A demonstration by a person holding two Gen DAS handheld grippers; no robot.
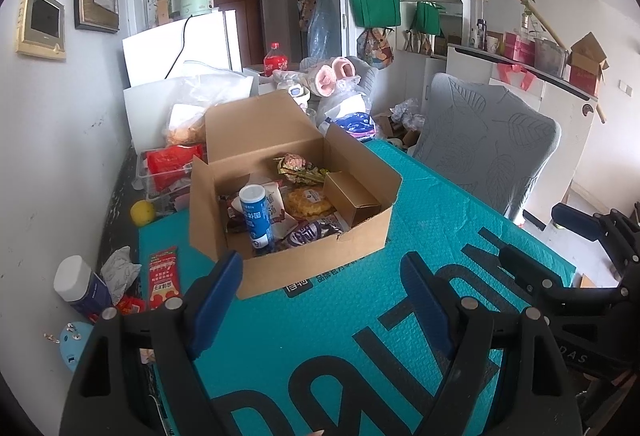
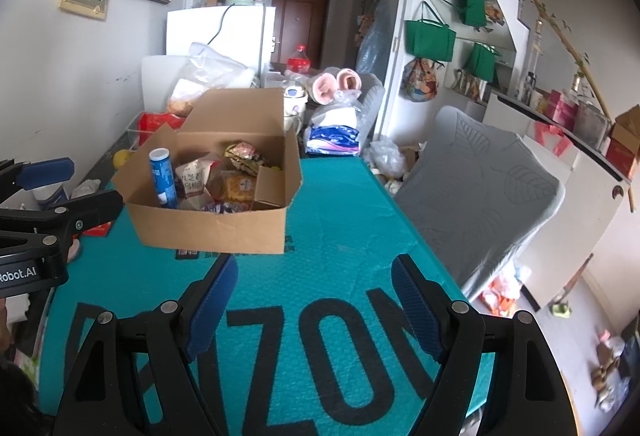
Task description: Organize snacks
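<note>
Two grippers: both in my views, nothing held.
Left gripper (image 1: 322,278): blue-padded fingers spread wide, hovering over the teal bubble-wrap mat w/ black lettering (image 1: 460,220), just short of the box.
Right gripper (image 2: 314,282): fingers spread apart too, empty, over the same mat, near the box front.
Open brown cardboard box (image 1: 320,256): sits on the mat, flaps up.
Box contents: upright blue-and-white tube w/ white cap (image 1: 256,214) at left; round yellow pastry in clear wrap (image 1: 310,202) mid; small brown carton (image 1: 352,198) at right; dark purple wrapper (image 1: 316,230) in front.
Outside box, left: long red snack packet (image 1: 164,276) lying on the mat edge; white-capped blue bottle (image 1: 82,288) beyond it; yellow ball-shaped thing (image 1: 143,212) by the wall, can't tell what.
</note>
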